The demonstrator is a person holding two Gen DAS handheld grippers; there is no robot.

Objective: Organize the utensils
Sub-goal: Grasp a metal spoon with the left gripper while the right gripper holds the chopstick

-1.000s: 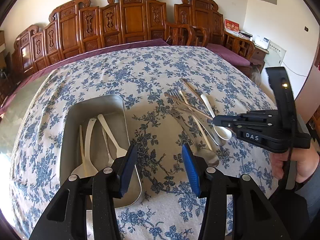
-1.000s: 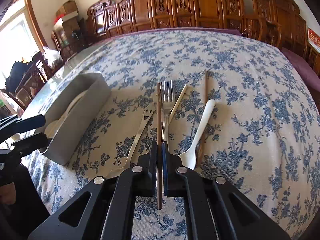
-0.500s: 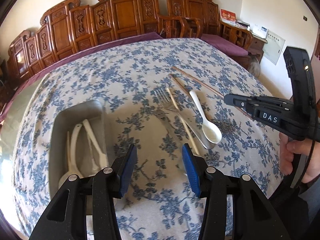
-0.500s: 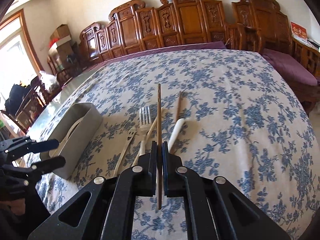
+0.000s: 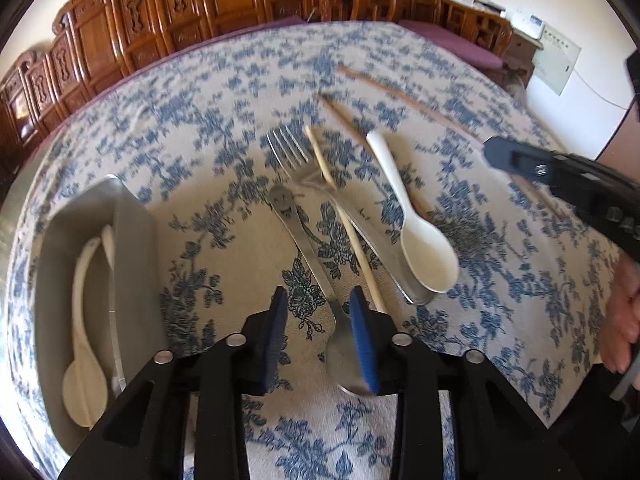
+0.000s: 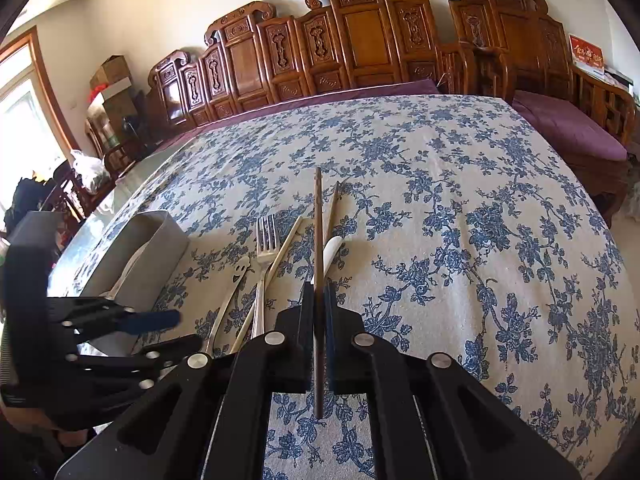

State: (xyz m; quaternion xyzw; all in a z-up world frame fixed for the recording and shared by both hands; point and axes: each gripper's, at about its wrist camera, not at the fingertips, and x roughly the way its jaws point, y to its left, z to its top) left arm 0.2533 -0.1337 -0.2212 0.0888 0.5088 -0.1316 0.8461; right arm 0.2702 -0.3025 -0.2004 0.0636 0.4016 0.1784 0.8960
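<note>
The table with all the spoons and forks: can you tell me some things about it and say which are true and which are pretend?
1. The right tool is shut on a brown chopstick. True.
2. The metal tray holds forks. False: white spoons lie in it.
3. The left tool holds the white spoon on the cloth. False: it holds nothing; its jaws have just been closing above the metal spoon.
4. The tablecloth has blue flowers. True.
5. The fork is inside the tray. False: it lies on the cloth.
</note>
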